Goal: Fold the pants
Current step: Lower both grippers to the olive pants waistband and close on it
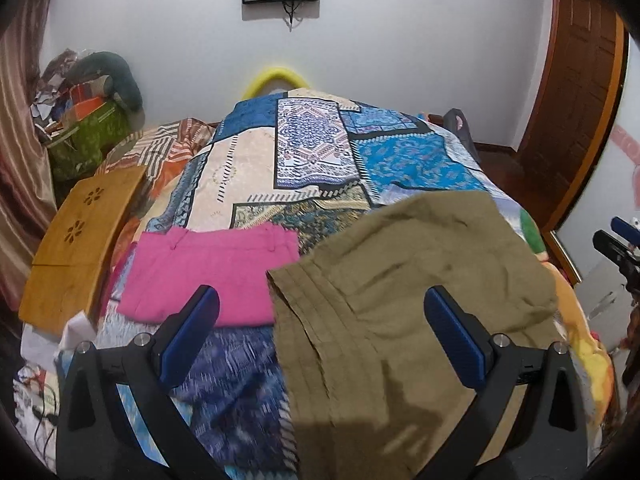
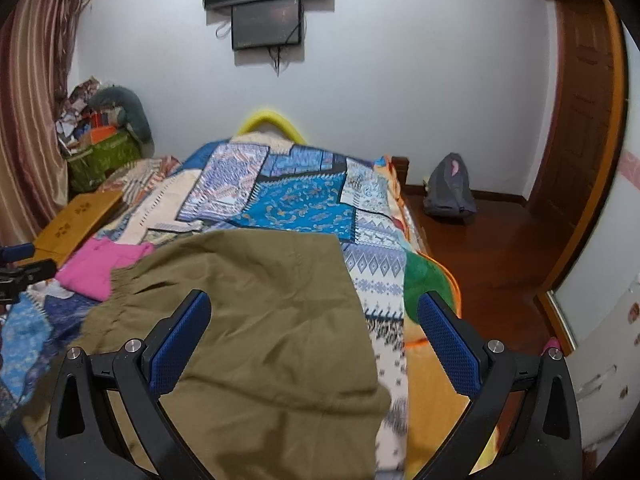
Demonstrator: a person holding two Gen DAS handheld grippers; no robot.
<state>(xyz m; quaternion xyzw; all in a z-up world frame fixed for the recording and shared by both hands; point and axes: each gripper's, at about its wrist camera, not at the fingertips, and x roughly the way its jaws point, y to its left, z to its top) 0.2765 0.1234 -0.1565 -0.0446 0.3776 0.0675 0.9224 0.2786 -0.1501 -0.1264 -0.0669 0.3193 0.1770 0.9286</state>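
Olive-green pants (image 1: pixel 400 292) lie spread on the patchwork bedspread (image 1: pixel 304 152), elastic waistband toward the left. They also show in the right wrist view (image 2: pixel 248 320). My left gripper (image 1: pixel 320 312) is open and empty, hovering above the waistband edge. My right gripper (image 2: pixel 314 316) is open and empty, above the pants' right part and edge. A folded pink garment (image 1: pixel 208 276) lies to the left of the olive pants, also in the right wrist view (image 2: pixel 100 268). The right gripper shows at the far right of the left wrist view (image 1: pixel 620 244).
A wooden lap table (image 1: pixel 80 236) sits on the bed's left side. A green bin of clutter (image 1: pixel 88 140) stands in the far left corner. A grey backpack (image 2: pixel 450 192) rests on the wooden floor (image 2: pixel 500 264) right of the bed. A monitor (image 2: pixel 266 26) hangs on the wall.
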